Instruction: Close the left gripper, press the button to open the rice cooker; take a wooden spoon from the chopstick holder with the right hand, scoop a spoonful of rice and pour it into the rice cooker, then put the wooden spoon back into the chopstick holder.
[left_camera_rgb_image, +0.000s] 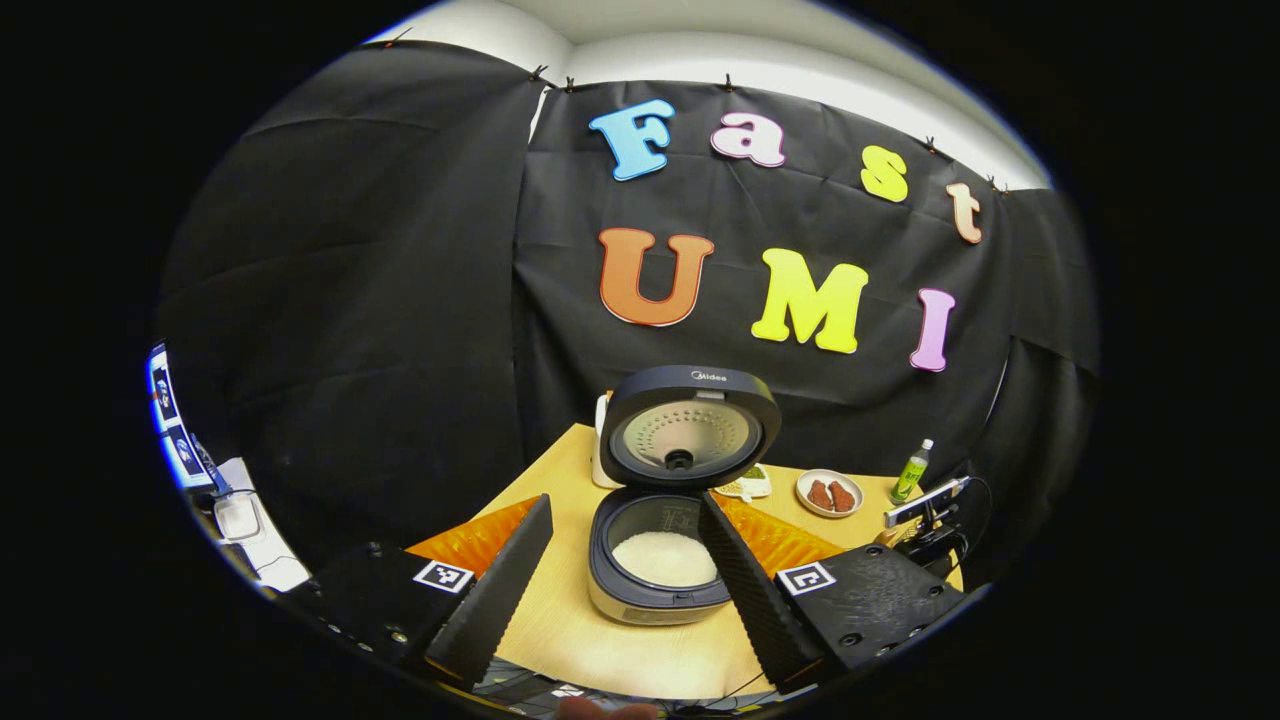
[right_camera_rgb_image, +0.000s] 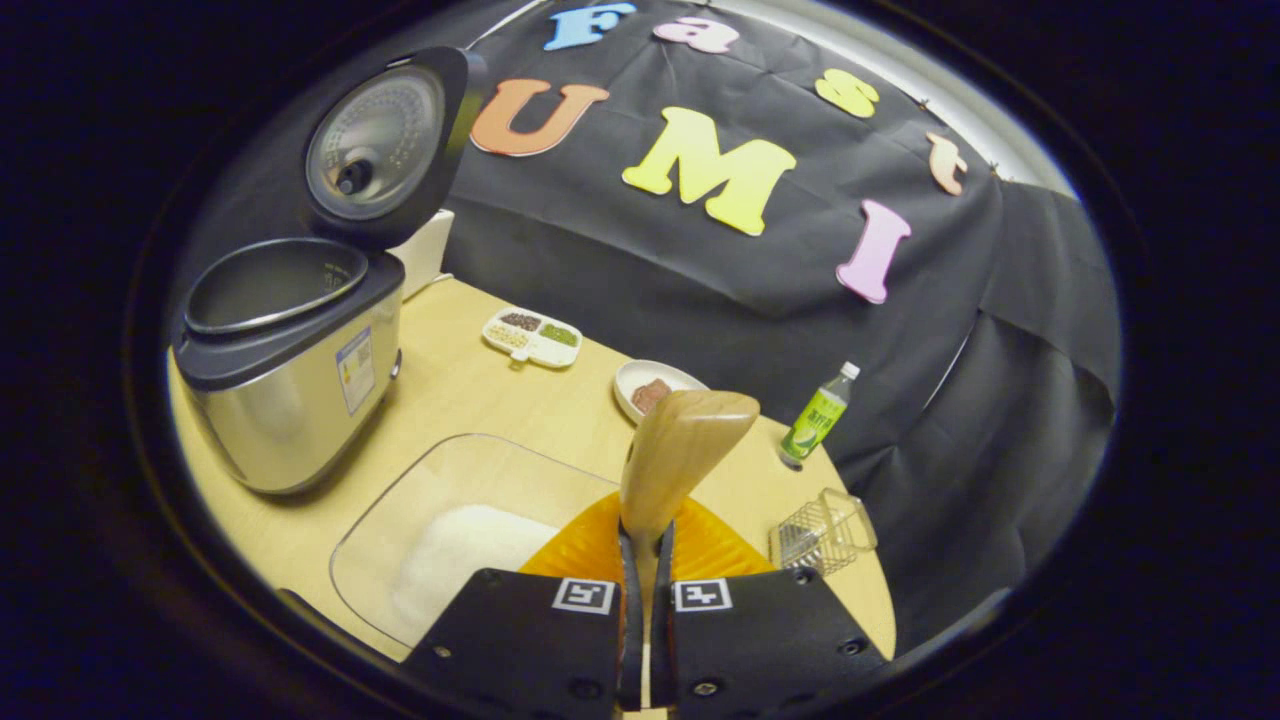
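Wooden spoon (right_camera_rgb_image: 678, 450) is clamped in the right gripper (right_camera_rgb_image: 645, 590) above the rice container (right_camera_rgb_image: 440, 530) — apparently empty (left gripper (left_camera_rgb_image: 625, 570) held wide); rice cooker (left_camera_rgb_image: 660, 560) lid is up — return to the chopstick holder (right_camera_rgb_image: 822, 535) is judged next.

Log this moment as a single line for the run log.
rice cooker: lid up, rice inside | left tool: open, apart from cooker | right tool: shut on wooden spoon | chopstick holder: on table

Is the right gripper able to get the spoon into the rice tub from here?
Probably yes. The right gripper is shut on the wooden spoon, and the clear rice tub sits open just beside it, with nothing lying between them.
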